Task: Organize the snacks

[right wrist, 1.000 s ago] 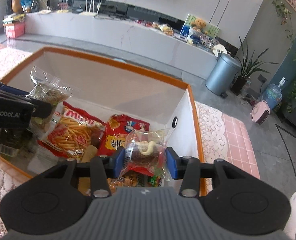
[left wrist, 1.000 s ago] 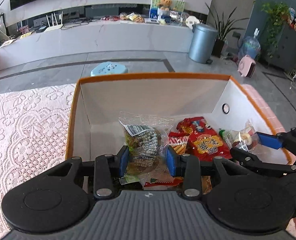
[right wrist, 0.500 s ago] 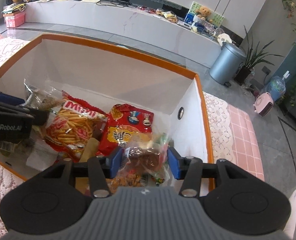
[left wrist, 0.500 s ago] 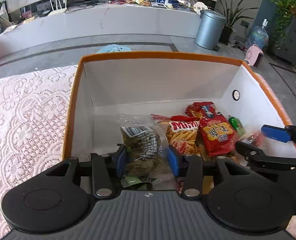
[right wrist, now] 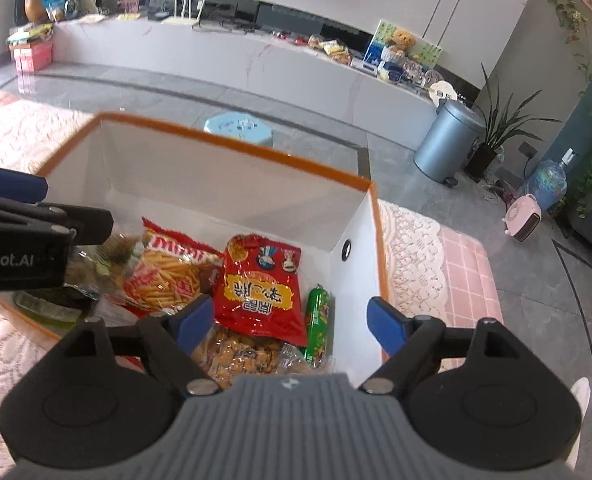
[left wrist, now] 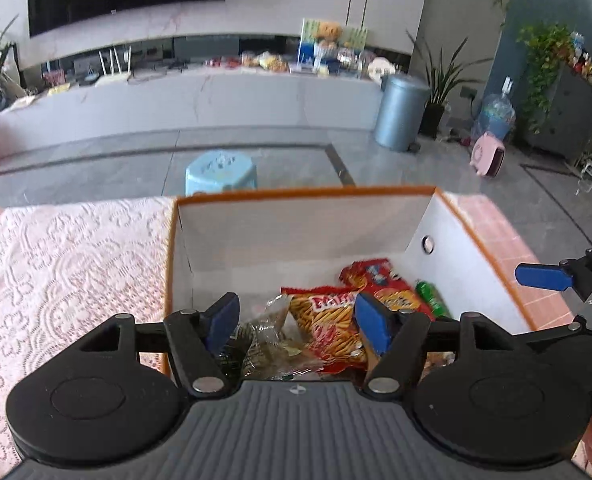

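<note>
A white storage box with an orange rim [left wrist: 308, 192] [right wrist: 231, 140] holds several snacks: a red fries bag [left wrist: 332, 320] [right wrist: 167, 268], a red chip bag [right wrist: 255, 292] [left wrist: 388, 288], a green sausage stick [right wrist: 316, 320] [left wrist: 432, 298], a clear pack of orange crackers [right wrist: 239, 356] and a clear pack with greenish contents [left wrist: 267, 336]. My left gripper [left wrist: 298, 320] is open and empty above the box's near left part. My right gripper [right wrist: 289, 322] is open and empty above the box's right side.
The box stands on a pink lace-covered table [left wrist: 67, 256] [right wrist: 416, 248]. Beyond are a light blue stool [left wrist: 219, 168], a grey bin [right wrist: 444, 144], a pink heater [right wrist: 524, 216], a long white counter and potted plants.
Both grippers have opened and let go of their clear snack packs, which now lie in the box. Both grippers have lifted and pulled back from the box.
</note>
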Tool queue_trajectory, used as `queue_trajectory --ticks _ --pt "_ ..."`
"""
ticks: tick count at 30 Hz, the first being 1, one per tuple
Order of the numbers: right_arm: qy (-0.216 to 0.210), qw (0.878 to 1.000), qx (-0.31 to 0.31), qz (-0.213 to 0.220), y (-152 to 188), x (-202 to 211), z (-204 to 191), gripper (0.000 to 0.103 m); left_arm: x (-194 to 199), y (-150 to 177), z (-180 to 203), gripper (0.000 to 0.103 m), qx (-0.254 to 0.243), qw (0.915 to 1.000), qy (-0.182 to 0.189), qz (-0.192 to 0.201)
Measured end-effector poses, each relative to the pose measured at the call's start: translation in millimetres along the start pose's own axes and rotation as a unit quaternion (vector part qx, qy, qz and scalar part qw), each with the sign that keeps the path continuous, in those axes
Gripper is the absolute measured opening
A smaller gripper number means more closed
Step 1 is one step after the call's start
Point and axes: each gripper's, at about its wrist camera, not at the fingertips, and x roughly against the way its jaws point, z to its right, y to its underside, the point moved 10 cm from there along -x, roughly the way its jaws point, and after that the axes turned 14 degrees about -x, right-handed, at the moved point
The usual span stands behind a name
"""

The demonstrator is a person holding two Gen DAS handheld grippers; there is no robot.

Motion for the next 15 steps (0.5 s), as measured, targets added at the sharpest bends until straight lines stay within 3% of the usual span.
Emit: queue_trajectory --ticks 10,15 --pt "-0.015 0.997 -0.027 0.07 -13.3 88.5 4.7 0.094 83.7 -9.5 9.5 0.078 -0.032 0.9956 -0.05 0.073" --pt "-0.015 0.991 -0.023 0.133 -4.2 144.4 -0.1 0.099 126.6 0.8 19.3 0.08 -0.046 0.9904 -0.073 0.108"
